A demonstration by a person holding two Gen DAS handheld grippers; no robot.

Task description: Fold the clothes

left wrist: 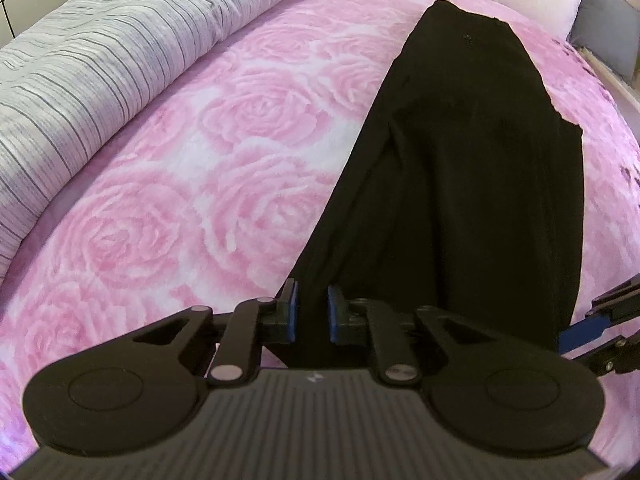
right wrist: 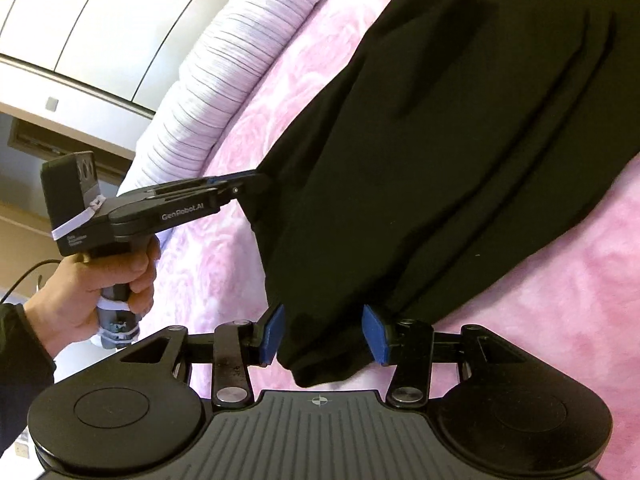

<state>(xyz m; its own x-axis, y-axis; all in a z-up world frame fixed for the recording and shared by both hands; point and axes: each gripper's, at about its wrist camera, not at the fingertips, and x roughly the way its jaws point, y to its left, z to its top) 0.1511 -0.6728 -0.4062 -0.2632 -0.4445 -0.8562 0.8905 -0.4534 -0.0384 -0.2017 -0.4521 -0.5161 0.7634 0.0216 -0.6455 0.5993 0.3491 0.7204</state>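
Fingers [left wrist: 293, 312] of your left gripper [left wrist: 312, 314] are nearly closed, pinching the hem of the black trousers [left wrist: 460, 160] between the blue pads. Your right gripper [right wrist: 323, 334] stands about half open, with the other hem corner lying between its pads; they flank the cloth without clearly pressing on it, so count that side as not yet gripped.

These trousers lie lengthwise on the pink rose blanket [left wrist: 200, 160] covering the bed, waistband at the far end, hems towards you. The fabric looks soft, light and limp, and will likely sag and slide wherever it isn't held, so take both hem corners firmly before lifting, gripping through all layers.

From the left wrist you get the whole garment up to the waist, the striped quilt [left wrist: 100, 52] rolled alongside, and only a sliver of the other tool. From the right wrist you see your left hand [right wrist: 92, 280] on its handle and the creases near the hem.
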